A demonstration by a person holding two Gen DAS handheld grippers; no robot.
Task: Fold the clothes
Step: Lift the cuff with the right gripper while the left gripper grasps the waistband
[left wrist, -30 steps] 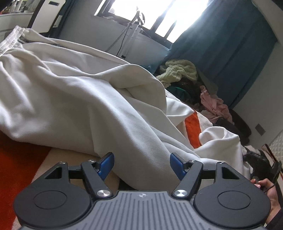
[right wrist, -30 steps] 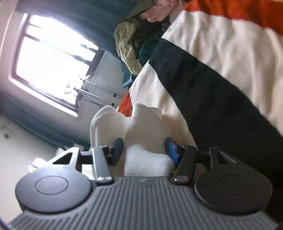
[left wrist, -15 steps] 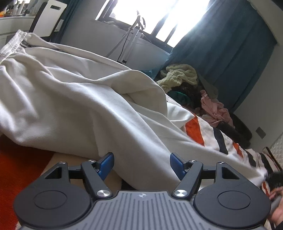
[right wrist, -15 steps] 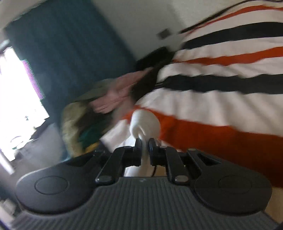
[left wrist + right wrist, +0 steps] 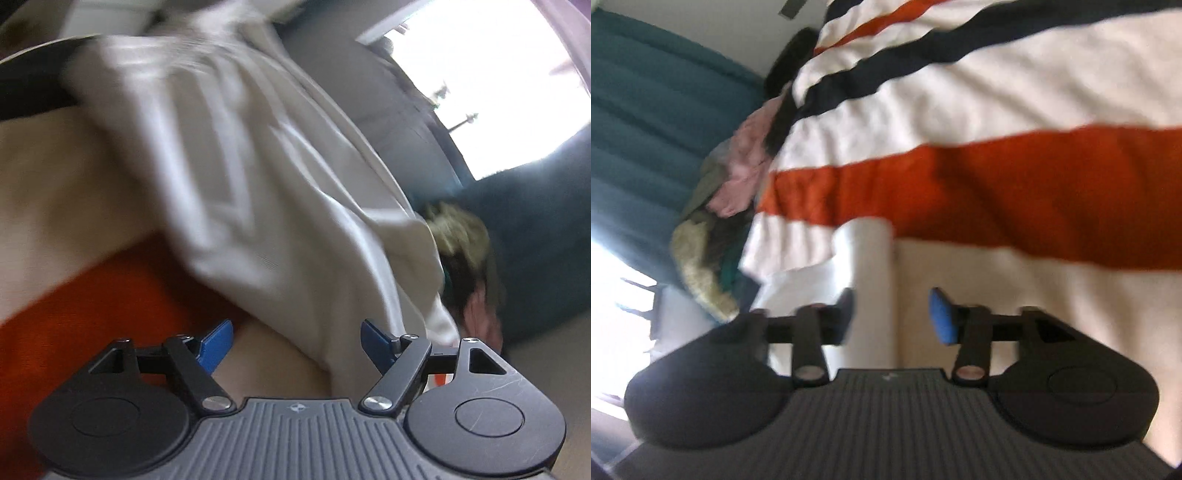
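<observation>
A cream white garment (image 5: 258, 177) lies spread on the striped bed cover, blurred in the left wrist view. My left gripper (image 5: 297, 341) is open, its blue fingertips (image 5: 218, 343) apart, with the garment's lower edge reaching down between them. In the right wrist view a white end of the garment (image 5: 868, 280) lies on the cover between the open fingers of my right gripper (image 5: 894, 314); the blue fingertips (image 5: 942, 317) stand apart from the cloth.
The bed cover (image 5: 997, 184) has white, orange and dark stripes. A pile of other clothes, pink (image 5: 746, 166) and yellow-green (image 5: 698, 273), sits at the bed's far side by teal curtains (image 5: 646, 110). A bright window (image 5: 480, 74) is behind.
My right gripper was shut on the white cloth end half a second ago; now its fingers are apart and the cloth lies on the cover. The left gripper has swung to a tilted view.
</observation>
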